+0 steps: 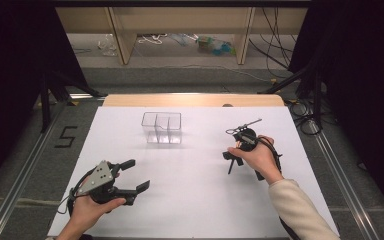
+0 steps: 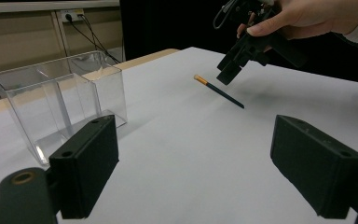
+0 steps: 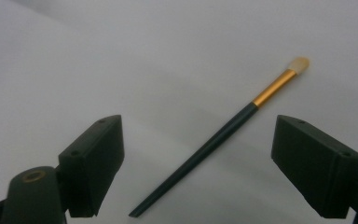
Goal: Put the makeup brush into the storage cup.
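A slender brush (image 3: 214,140) is seen lying flat on the white table (image 1: 190,200), directly below the right gripper (image 3: 196,154), whose black jaws are spread wide to either side of it without touching it. Its handle is dark, thin and straight, tapering to a fine point at the near end in the right gripper view. A bright gold metal band is set at the other end, and a short, pale, rounded tip is carried beyond the band. In the left gripper view the brush (image 2: 219,92) is shown near the middle of the table, well apart from the clear plastic container (image 2: 60,102), which is divided into compartments. The left gripper (image 1: 127,176) is held low over the near left part of the table, its jaws apart and nothing between them.
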Available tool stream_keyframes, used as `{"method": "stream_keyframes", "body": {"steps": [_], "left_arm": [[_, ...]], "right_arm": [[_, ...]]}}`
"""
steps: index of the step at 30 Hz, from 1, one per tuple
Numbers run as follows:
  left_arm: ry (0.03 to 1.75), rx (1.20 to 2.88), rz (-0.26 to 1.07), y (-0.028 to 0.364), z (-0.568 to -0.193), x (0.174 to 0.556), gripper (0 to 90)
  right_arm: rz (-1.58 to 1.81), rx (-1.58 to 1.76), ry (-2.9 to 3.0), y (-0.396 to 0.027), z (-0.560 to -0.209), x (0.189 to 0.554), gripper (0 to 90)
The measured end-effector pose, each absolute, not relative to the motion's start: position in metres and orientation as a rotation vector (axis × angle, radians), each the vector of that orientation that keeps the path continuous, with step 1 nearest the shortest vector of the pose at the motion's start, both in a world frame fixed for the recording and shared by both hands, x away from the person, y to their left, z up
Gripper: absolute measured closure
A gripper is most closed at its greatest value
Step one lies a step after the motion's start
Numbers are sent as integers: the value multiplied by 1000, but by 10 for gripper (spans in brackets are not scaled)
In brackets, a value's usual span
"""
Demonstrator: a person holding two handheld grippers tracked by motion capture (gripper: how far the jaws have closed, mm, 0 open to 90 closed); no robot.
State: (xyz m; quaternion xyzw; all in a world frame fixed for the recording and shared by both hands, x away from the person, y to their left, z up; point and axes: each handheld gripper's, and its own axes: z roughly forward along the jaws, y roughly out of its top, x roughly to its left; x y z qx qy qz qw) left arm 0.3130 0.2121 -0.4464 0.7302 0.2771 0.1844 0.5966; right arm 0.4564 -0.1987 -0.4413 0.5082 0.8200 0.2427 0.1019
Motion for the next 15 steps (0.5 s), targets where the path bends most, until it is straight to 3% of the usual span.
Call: {"method": "stream_keyframes", "body": {"steps": [15], "left_arm": [[636, 1701, 425, 211, -447, 313, 150]], "right_arm": [[469, 1642, 2487, -185, -455, 469, 245]]}}
